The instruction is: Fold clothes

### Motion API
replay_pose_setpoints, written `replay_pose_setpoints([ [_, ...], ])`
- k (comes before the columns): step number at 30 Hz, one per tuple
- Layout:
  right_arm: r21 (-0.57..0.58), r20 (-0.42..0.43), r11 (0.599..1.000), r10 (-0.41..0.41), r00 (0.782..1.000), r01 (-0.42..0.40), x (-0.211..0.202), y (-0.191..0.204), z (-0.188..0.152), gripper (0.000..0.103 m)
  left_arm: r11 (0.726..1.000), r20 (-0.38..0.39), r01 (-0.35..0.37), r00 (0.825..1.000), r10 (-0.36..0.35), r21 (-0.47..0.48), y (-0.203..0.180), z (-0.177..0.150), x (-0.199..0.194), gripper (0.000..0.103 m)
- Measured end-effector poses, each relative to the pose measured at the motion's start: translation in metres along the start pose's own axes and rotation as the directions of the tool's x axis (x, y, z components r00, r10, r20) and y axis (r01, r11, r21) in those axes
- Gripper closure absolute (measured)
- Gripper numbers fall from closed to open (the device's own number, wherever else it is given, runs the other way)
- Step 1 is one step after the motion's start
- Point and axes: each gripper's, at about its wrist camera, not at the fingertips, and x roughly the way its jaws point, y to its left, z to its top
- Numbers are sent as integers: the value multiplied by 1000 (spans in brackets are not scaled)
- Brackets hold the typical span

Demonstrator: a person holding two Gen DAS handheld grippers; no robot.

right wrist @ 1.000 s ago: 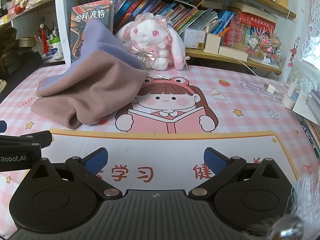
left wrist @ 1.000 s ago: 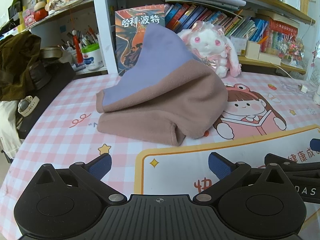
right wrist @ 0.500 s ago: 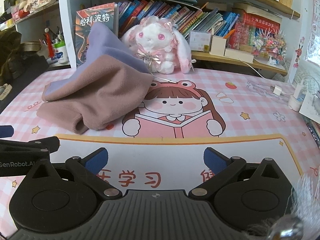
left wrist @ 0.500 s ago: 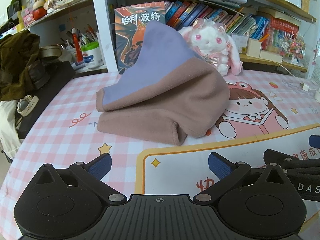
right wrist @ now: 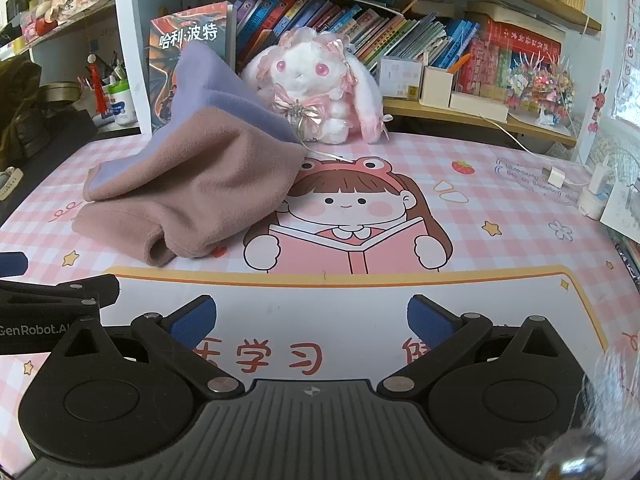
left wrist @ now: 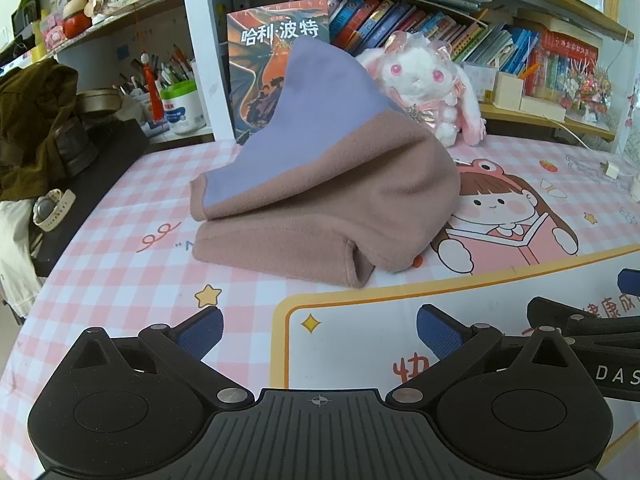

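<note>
A brown and lavender fleece garment (left wrist: pixel 328 192) lies bunched in a folded heap on the pink checked desk mat (left wrist: pixel 120 264); its lavender part leans up against a book and a plush rabbit. It also shows in the right wrist view (right wrist: pixel 200 184). My left gripper (left wrist: pixel 320 330) is open and empty, above the mat in front of the garment. My right gripper (right wrist: pixel 312 320) is open and empty, to the right of the left one. Each gripper shows at the edge of the other's view.
A white plush rabbit (right wrist: pixel 316 92) and an upright book (left wrist: pixel 276 76) stand behind the garment. Shelves of books (right wrist: pixel 420 40) line the back. A pen cup (left wrist: pixel 180 104), dark clothing (left wrist: pixel 36 128) and a watch (left wrist: pixel 50 210) are left. A charger and cable (right wrist: pixel 556 176) lie right.
Both grippers have drawn back slightly and stay open. The garment has not moved.
</note>
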Motion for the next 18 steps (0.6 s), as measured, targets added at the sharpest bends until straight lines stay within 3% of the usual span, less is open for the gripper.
replay_pose_setpoints([
  [18,31,-48,999,45,998,-44,13,-4,-2,0,1000,-25,7,1000,-7,-6,1,-1,9,1],
])
